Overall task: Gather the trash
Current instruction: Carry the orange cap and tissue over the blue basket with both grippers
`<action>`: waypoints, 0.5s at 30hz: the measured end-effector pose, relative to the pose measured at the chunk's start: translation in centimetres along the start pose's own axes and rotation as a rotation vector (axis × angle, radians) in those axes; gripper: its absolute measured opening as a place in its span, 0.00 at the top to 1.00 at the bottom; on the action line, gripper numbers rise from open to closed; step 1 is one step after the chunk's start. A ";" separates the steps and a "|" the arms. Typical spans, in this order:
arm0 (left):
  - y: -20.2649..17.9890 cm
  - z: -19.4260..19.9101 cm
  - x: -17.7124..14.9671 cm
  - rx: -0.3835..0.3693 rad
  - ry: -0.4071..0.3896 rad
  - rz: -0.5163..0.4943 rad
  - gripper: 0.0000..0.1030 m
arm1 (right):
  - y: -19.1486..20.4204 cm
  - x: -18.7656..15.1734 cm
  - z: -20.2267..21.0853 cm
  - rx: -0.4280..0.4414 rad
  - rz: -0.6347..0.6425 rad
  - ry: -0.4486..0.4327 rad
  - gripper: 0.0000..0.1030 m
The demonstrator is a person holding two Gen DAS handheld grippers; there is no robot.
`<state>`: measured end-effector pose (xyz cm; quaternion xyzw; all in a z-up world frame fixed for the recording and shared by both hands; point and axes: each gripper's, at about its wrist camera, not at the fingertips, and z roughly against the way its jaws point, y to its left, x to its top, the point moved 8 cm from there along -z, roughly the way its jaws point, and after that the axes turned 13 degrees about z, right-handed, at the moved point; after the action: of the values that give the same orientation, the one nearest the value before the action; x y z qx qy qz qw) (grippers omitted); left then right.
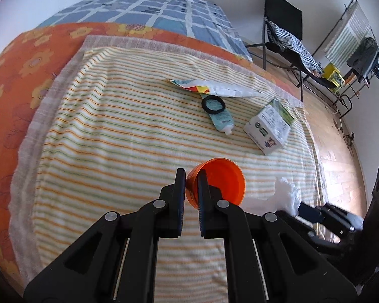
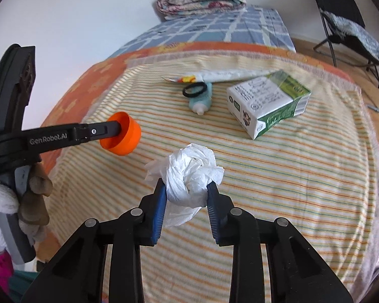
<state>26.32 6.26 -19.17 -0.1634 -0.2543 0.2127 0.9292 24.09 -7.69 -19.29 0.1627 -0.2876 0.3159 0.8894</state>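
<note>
Left gripper (image 1: 191, 176) pinches orange cup (image 1: 218, 181) rim above striped towel (image 1: 128, 131).

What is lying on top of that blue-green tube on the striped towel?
A black ring rests on the tube. A torn white wrapper covers the tube's far end, so that end cannot be seen.

We see both views in bright, soft daylight, which seems to come from the right side, though no window shows clearly. The white wall (image 2: 75, 25) looks washed out, almost glaring. Shadows are faint; only a soft one lies under the carton (image 2: 267, 106). The fisheye bends the striped towel (image 1: 113, 139) into a dome and darkens the corners. The chair (image 1: 285, 32) and rack (image 1: 353, 58) at the edge are slightly smeared.
</note>
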 end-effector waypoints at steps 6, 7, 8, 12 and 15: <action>-0.3 3.5 -1.6 -0.020 -0.023 -0.042 0.93 | 1.7 0.1 3.1 -0.022 0.051 -0.036 0.72; -0.3 4.1 -1.9 -0.024 -0.025 -0.047 0.93 | 2.0 0.0 3.6 -0.021 0.054 -0.042 0.72; -0.3 4.7 -2.2 -0.029 -0.028 -0.053 0.93 | 2.3 -0.1 4.2 -0.022 0.059 -0.048 0.72; -0.1 6.9 -3.5 -0.038 -0.039 -0.079 0.93 | 3.6 -1.1 6.2 -0.026 0.083 -0.067 0.72; 0.0 8.3 -4.9 -0.039 -0.045 -0.106 0.93 | 4.7 -2.2 7.9 -0.007 0.097 -0.080 0.72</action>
<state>17.96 5.53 -14.37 -0.1628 -0.2875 0.1621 0.9298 16.37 -8.88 -13.99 0.1576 -0.3317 0.3510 0.8614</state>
